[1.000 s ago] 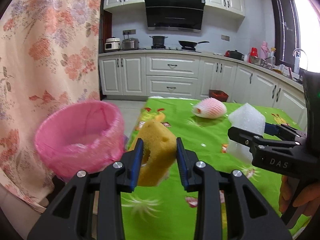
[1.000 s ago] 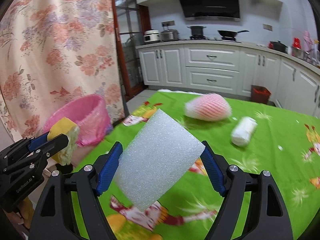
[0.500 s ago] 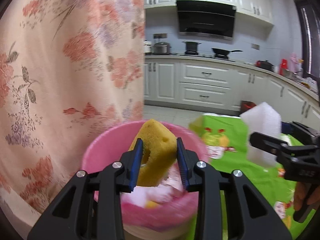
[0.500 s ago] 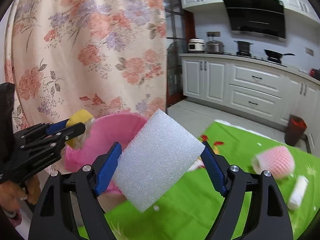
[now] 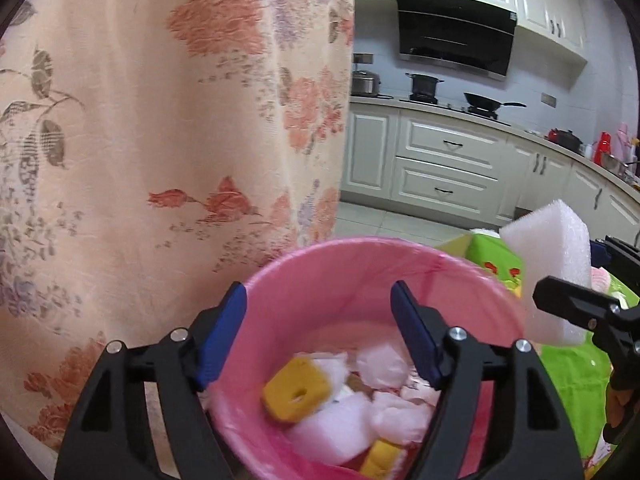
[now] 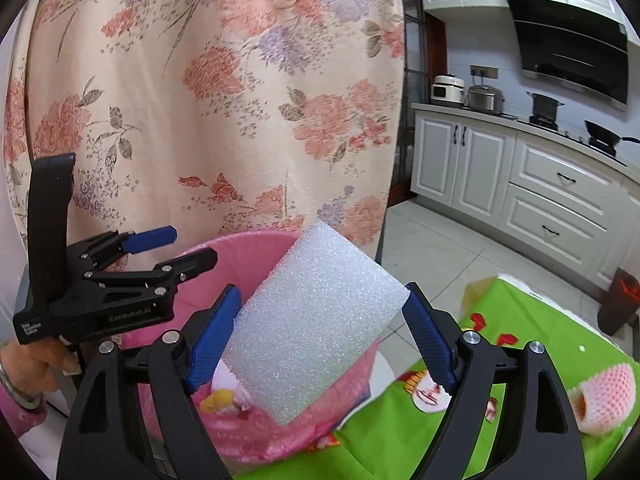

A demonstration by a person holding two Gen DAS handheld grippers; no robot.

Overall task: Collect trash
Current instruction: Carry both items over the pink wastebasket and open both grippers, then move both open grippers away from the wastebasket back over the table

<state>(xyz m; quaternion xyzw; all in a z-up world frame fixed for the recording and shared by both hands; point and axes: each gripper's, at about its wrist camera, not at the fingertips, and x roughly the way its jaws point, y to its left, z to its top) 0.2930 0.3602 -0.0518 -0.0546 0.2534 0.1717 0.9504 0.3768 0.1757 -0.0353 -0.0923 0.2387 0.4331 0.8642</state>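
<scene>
Left gripper [image 5: 318, 332] fingers wide, empty over pink bin [image 5: 494, 292]; right gripper [image 6: 322, 342] fingers clamping — white foam block [image 6: 316, 320].

The green patterned tablecloth [image 6: 532, 328] carries one thing in view — a pink foam net [image 6: 604, 398].

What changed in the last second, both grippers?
The left gripper swung from the table to over the pink bin, opened and let go of the yellow sponge, which now lies in the bin among other scraps. The right gripper followed to the bin's rim. Unchanged: it is clamped on the white foam block, not yet released.
</scene>
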